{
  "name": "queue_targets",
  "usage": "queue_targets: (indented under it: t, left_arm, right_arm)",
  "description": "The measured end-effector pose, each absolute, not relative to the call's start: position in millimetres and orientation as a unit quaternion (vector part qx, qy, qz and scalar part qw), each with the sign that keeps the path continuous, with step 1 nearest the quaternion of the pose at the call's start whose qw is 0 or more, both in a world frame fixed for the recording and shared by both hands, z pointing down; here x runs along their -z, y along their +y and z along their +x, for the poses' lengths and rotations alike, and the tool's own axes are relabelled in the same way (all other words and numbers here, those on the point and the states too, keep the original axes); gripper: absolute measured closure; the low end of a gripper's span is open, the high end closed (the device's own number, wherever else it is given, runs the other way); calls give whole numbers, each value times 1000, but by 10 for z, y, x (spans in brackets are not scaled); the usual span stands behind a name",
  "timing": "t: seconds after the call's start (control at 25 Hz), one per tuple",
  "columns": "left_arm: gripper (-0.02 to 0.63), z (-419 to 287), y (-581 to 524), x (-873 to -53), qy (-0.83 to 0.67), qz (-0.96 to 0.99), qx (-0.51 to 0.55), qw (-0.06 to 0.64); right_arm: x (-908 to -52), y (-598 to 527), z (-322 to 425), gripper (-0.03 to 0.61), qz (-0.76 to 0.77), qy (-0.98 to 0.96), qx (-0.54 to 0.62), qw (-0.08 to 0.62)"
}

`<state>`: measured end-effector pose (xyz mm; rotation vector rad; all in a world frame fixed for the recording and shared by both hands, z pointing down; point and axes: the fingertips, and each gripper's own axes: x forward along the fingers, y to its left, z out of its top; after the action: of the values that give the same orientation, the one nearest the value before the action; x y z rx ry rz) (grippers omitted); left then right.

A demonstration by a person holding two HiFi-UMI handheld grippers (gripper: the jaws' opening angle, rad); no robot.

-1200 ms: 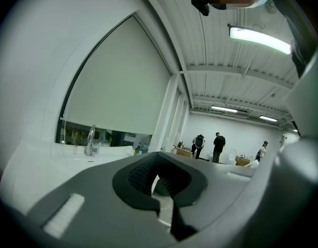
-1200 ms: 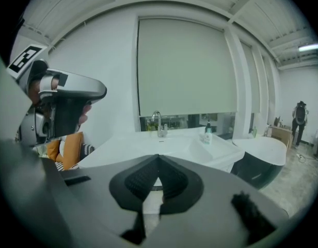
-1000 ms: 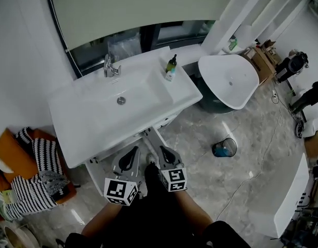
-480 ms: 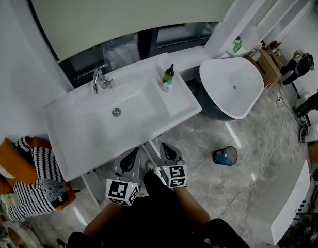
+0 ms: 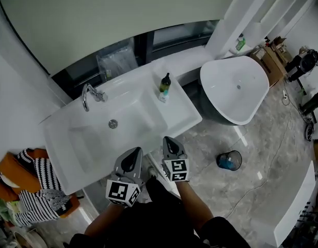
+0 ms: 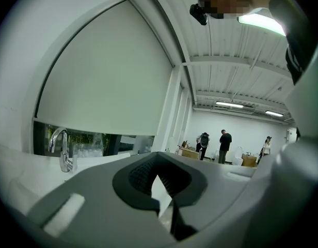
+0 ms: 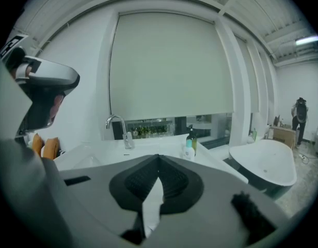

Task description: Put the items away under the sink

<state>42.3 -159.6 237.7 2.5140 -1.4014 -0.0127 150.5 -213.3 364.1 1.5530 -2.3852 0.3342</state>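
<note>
As their ribbed pads press together empty, the left gripper and right gripper face the glossy white rectangular basin's front edge. The dark-green pump bottle stands on its right ledge, beside open marble floor

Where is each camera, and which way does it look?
Head view: on the person's head, facing steeply down at the sink; left gripper, right gripper, forearms show.
Left gripper view: rides that gripper, facing the faucet over its shut jaws.
Right gripper view: likewise, facing faucet, soap bottle, bathtub over shut jaws.
Shared: all three show the faucet.
</note>
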Motion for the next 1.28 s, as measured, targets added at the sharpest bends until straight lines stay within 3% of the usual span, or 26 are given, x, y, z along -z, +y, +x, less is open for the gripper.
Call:
queue_targets:
  t: [0.92, 1.28]
  left_arm:
    - [609, 822, -2488, -2539, -484, 863, -4, 144]
    - [609, 867, -2602, -2648, -493, 856, -12, 154]
  right_arm:
    - [-4147, -3661, 1800, 560, 556, -809, -124, 146]
    - [-4291, -4034, 1835, 497, 551, -812, -126, 144]
